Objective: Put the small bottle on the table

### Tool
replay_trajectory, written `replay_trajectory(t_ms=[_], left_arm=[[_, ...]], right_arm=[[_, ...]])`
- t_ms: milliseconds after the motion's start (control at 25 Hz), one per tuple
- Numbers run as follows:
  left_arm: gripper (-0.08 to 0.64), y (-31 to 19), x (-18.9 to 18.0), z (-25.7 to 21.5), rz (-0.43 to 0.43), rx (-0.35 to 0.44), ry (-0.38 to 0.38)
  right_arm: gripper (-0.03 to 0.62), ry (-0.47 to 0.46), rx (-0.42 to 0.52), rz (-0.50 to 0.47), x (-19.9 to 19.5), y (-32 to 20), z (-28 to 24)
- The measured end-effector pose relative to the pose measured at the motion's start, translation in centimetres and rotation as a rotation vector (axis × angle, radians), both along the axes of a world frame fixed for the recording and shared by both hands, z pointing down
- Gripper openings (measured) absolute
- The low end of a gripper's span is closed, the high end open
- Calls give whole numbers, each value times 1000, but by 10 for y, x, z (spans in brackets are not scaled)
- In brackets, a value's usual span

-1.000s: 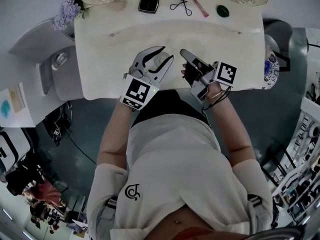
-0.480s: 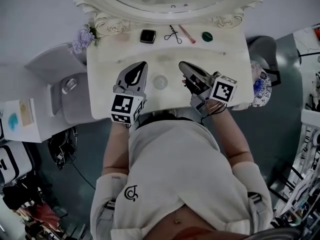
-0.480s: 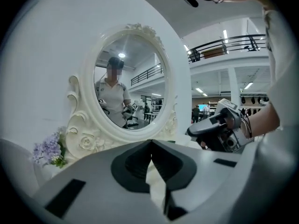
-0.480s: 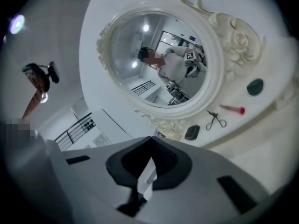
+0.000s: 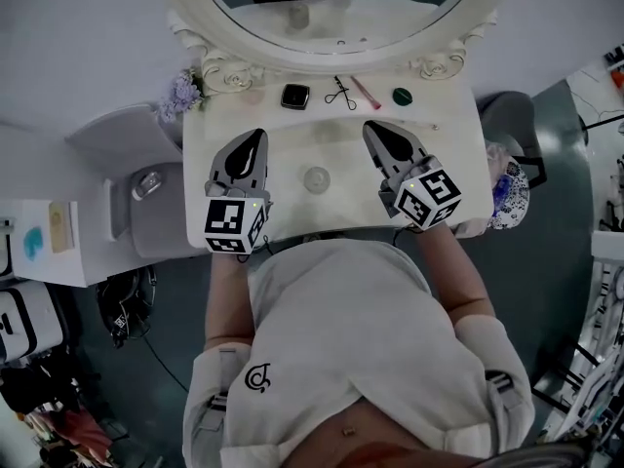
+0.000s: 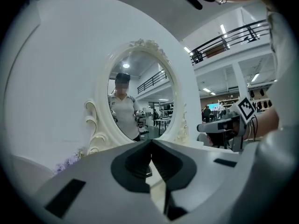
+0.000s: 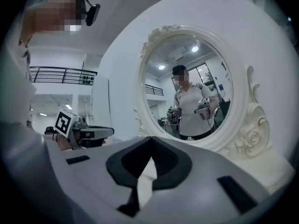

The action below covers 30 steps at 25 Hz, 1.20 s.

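Note:
In the head view the small clear bottle [image 5: 316, 178] stands by itself on the white dressing table [image 5: 444, 193], seen from above as a round cap. My left gripper [image 5: 255, 136] hovers to the left of it, jaws shut and empty. To the right of the bottle my right gripper [image 5: 371, 128] is shut too, with nothing in it. The left gripper view has my left gripper [image 6: 152, 142] closed tip to tip, pointing at the oval mirror [image 6: 135, 101]. In the right gripper view my right gripper [image 7: 151, 138] is likewise closed. The bottle is hidden in both gripper views.
Along the table's back edge lie a black compact [image 5: 295, 96], an eyelash curler [image 5: 339, 93], a pink stick [image 5: 366, 92] and a green round lid [image 5: 402, 96]. Purple flowers [image 5: 181, 94] sit at the back left corner. A grey chair [image 5: 136, 203] stands left of the table.
The left jaws, open around the bottle a second ago, have come off it and shut. Both grippers have drawn apart, leaving the bottle standing between them.

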<state>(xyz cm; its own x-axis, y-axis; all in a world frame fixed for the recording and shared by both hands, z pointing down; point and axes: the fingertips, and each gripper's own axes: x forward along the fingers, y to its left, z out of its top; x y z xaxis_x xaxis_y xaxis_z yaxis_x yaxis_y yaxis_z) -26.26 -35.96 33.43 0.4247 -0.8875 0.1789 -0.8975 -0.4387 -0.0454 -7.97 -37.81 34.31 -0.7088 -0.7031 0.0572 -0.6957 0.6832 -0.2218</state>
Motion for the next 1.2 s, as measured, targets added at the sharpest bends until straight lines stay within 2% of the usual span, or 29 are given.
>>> replay_trajectory(t_ms=[200,280,680,960,1200], left_arm=[[12,7,-3,-12,-5,26,-4],[12,7,-2,-14,-4,31,-9],[12,3,7,-8,24,28,-59],[12,1,4,-6,30,22,-44],[12,-2,6,-2,53,18,-51]], right_arm=[[5,183,198,18,2,2,-11],[5,239,241,24,1,3,-12],[3,250,206,40,-1,2,1],[3,269,193,16,-9,2,4],[3,283,183,37,-12,-1,11]])
